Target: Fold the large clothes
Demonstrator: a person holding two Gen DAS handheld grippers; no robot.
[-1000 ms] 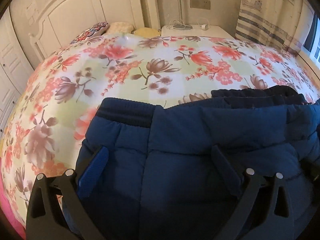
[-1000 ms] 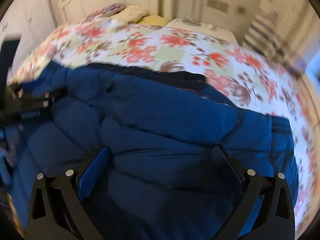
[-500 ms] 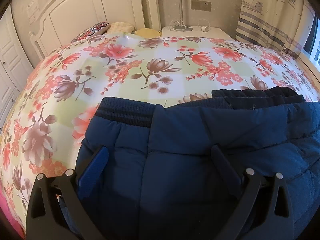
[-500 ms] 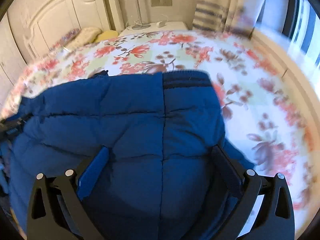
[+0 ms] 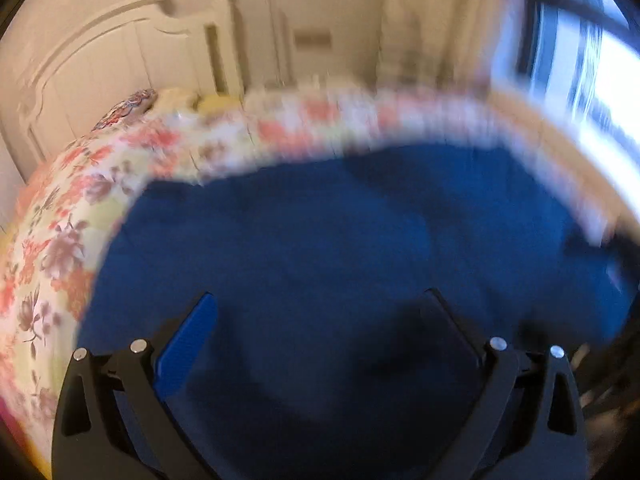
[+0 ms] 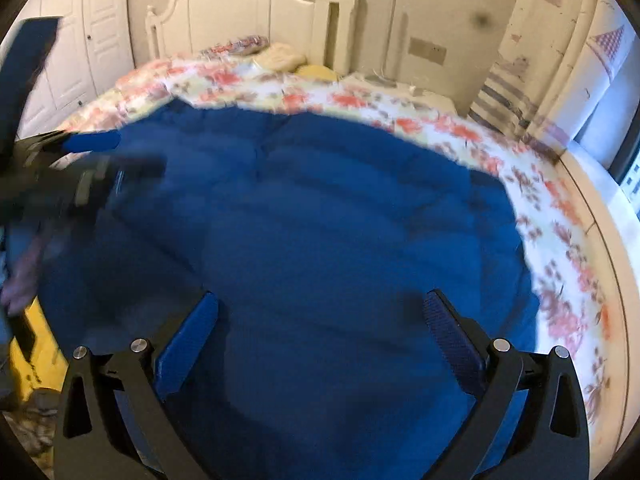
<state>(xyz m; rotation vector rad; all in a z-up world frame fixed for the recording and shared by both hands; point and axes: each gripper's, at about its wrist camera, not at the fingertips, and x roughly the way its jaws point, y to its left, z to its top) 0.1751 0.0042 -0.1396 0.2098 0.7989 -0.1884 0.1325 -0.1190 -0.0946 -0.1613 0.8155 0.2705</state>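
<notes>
A large blue padded jacket point(image 5: 340, 248) lies spread on the floral bedspread point(image 5: 60, 208), and it also fills the right wrist view point(image 6: 320, 220). My left gripper point(image 5: 320, 312) hovers over the jacket with its jaws wide apart and nothing between them. My right gripper point(image 6: 320, 312) is also open and empty above the jacket. The left gripper also shows blurred at the left of the right wrist view point(image 6: 80, 168). Both views are motion-blurred.
A white headboard point(image 6: 248, 12) and pillows point(image 6: 280, 58) are at the far end of the bed. A nightstand point(image 6: 400, 88) and striped curtain point(image 6: 512, 96) stand at the right, with a window point(image 5: 600, 80) beyond. White wardrobe doors point(image 6: 92, 48) stand at the left.
Both grippers have swung and pulled back from the jacket; the views are now blurred and show more of the room. The jacket now lies more spread out.
</notes>
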